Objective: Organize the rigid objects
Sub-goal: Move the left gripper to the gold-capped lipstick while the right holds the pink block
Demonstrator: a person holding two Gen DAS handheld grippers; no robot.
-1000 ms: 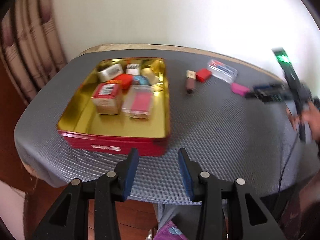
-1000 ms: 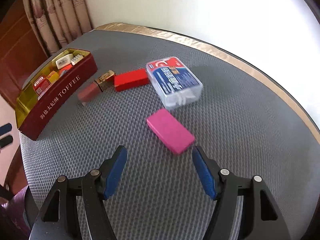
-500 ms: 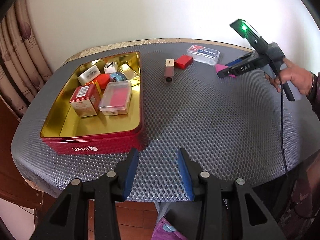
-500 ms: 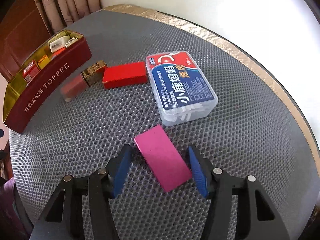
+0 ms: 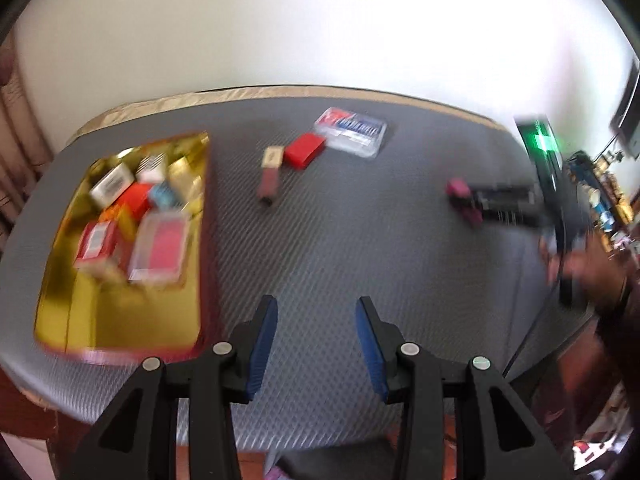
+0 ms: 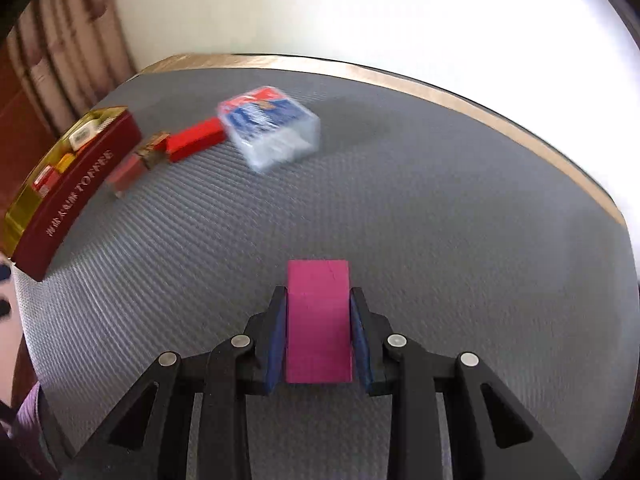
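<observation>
the round table covered in grey textured matting (image 6: 400,208), edged in tan, carries everything in view and stands against a white wall (image 6: 360,8), with a striped brownish curtain (image 6: 72,48) to the left.

the red rectangular tin with a gold interior (image 5: 120,336) sits at the left of the table, lettered "toffee" on the side seen from the right wrist view. it holds several small boxes and cases, among them a clear case with a pink insert (image 5: 160,252) and a red and white carton (image 5: 96,240); blur hides finer detail.

the clear plastic box with a blue and red label (image 6: 272,132) lies on the mat toward the far edge. touching its left end is the flat red rectangular block (image 6: 196,140), and just beside that lies the brown lipstick tube with a gold cap (image 6: 136,164).

the left gripper (image 5: 316,320) hangs above the near edge of the mat, just right of the tin, its blue-padded jaws parted with nothing between them.

the right gripper (image 6: 318,312) has just been closing its jaws, and they are now clamped on the magenta rectangular block (image 6: 318,320), one blue pad pressing each long side. the block points forward between the fingers, near the right front of the table, well apart from the tin.
</observation>
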